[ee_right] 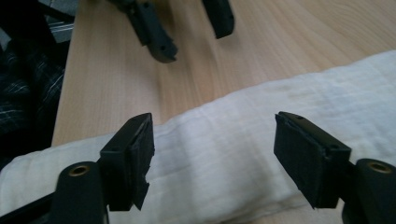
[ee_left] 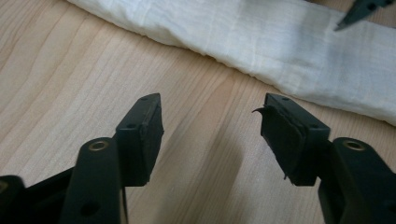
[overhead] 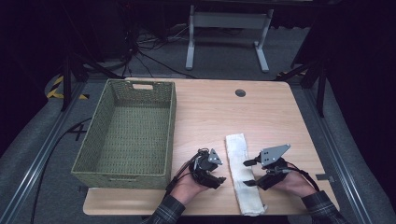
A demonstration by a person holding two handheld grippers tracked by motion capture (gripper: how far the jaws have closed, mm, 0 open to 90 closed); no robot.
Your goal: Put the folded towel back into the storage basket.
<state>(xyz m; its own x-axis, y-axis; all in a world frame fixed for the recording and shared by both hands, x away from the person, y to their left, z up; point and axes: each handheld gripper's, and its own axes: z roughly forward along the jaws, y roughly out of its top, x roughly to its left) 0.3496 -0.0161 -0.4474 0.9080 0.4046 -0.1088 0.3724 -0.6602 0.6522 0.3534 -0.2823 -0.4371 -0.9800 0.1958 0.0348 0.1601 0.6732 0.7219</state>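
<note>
A white cloth [overhead: 242,170], folded into a long strip, lies flat on the wooden table [overhead: 266,112] near its front edge. My left gripper [overhead: 219,171] stands just left of the strip, open, with bare wood between its jaws. In the left gripper view the left gripper [ee_left: 212,105] points at the cloth [ee_left: 280,42] a short way ahead. My right gripper [overhead: 246,173] comes in from the right, open, its jaws spread above the strip's right edge. In the right gripper view the right gripper [ee_right: 215,123] straddles the cloth [ee_right: 224,135] without pressing it, and the left gripper [ee_right: 189,32] faces it.
A large green woven basket [overhead: 172,126], with nothing in it, stands on the left half of the table. A round cable hole [overhead: 240,93] sits near the far edge. Both forearms in plaid sleeves enter from the front. A white desk frame [overhead: 229,28] stands beyond the table.
</note>
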